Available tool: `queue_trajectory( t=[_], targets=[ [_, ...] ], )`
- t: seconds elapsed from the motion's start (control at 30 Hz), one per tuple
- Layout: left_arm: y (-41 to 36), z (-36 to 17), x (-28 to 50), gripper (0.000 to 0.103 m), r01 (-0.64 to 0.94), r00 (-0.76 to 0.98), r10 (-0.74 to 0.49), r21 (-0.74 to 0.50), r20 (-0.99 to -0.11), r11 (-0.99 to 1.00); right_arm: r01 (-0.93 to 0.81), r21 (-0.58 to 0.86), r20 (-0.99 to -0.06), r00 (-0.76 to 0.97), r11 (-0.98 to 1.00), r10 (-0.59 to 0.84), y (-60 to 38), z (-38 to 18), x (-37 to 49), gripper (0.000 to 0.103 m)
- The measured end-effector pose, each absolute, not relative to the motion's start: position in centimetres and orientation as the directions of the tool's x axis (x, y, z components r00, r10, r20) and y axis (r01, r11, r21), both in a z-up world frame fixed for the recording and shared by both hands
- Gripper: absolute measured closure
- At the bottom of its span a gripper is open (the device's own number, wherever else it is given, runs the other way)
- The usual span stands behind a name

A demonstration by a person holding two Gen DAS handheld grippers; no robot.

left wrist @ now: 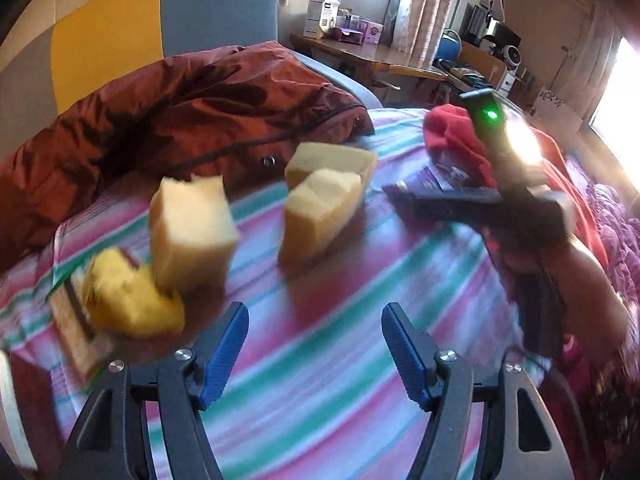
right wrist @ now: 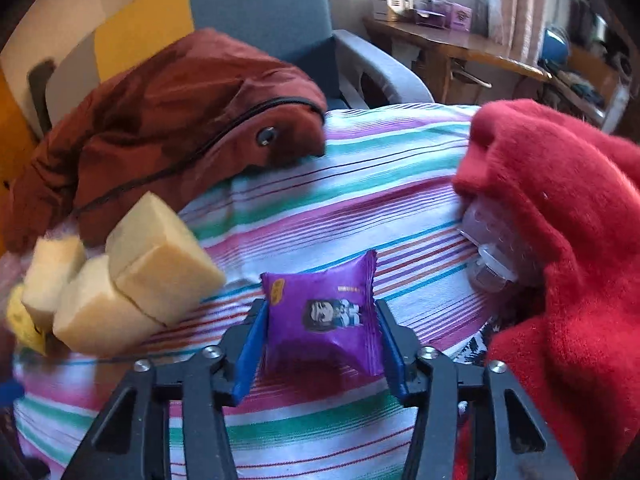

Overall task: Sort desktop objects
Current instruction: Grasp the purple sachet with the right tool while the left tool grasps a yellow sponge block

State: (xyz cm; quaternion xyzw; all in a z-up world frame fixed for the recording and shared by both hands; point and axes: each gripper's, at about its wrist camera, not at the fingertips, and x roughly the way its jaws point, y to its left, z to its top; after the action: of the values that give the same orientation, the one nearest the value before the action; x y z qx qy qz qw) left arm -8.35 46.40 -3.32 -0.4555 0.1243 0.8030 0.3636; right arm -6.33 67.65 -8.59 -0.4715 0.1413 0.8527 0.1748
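Observation:
My right gripper (right wrist: 322,320) is shut on a purple snack packet (right wrist: 324,320), its blue fingers pressing both sides just above the striped cloth. In the left wrist view the right gripper (left wrist: 404,196) shows as a dark body with a green light, the purple packet (left wrist: 434,178) at its tip. My left gripper (left wrist: 314,336) is open and empty above the cloth. Three pale yellow sponge blocks lie ahead of it: one (left wrist: 192,232) at left, two (left wrist: 328,204) in the middle. They sit left of the packet in the right wrist view (right wrist: 160,256). A yellow object (left wrist: 128,300) lies by the left block.
A rust-brown jacket (left wrist: 180,120) is piled at the back left. A red fleece garment (right wrist: 560,240) lies at right, covering a clear plastic container (right wrist: 492,256). The striped cloth (left wrist: 340,380) covers the surface. A grey chair (right wrist: 280,20) and wooden desk (left wrist: 360,52) stand behind.

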Motion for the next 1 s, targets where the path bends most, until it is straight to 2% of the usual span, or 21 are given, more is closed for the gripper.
queue_trajectory(
  t=[0.27,0.47,0.53,0.57,0.6,0.73,0.87,1.0],
  targets=[
    [50.9,-4.6,-11.6,0.033,-0.729,-0.391,0.415,0.001,-0.822,-0.685,-0.442,0.123,-0.875,-0.47,-0.889,0.113,67.7,-8.4,-6.0,0.055],
    [52.4,-6.6,-13.0,0.034,-0.762,-0.33,0.428,-0.03,-0.841,-0.647,-0.452,0.152,-0.877,-0.471,-0.879,0.09,68.1,-8.4,-5.9,0.055],
    [52.6,-7.0,-12.8,0.043,-0.77,-0.314,0.449,-0.053,-0.837,-0.636,-0.452,0.152,-0.879,-0.469,-0.879,0.09,68.1,-8.4,-5.9,0.055],
    [52.6,-7.2,-12.5,0.062,-0.768,-0.325,0.443,-0.04,-0.835,-0.64,-0.452,0.152,-0.879,-0.469,-0.879,0.089,68.1,-8.4,-6.0,0.055],
    [52.5,-7.5,-12.2,0.067,-0.762,-0.345,0.426,-0.016,-0.837,-0.648,-0.452,0.152,-0.879,-0.469,-0.879,0.089,68.1,-8.4,-6.1,0.055],
    [51.2,-8.0,-11.0,0.071,-0.744,-0.395,0.431,0.007,-0.811,-0.668,-0.455,0.154,-0.878,-0.47,-0.877,0.09,68.1,-8.3,-6.1,0.055],
    [48.1,-8.6,-10.3,0.077,-0.698,-0.406,0.461,-0.058,-0.789,-0.714,-0.453,0.145,-0.878,-0.469,-0.88,0.096,68.3,-8.5,-6.3,0.055],
    [46.2,-8.5,-9.0,0.078,-0.672,-0.423,0.462,-0.073,-0.779,-0.737,-0.452,0.139,-0.877,-0.47,-0.881,0.103,68.2,-8.6,-6.4,0.055]
  ],
)
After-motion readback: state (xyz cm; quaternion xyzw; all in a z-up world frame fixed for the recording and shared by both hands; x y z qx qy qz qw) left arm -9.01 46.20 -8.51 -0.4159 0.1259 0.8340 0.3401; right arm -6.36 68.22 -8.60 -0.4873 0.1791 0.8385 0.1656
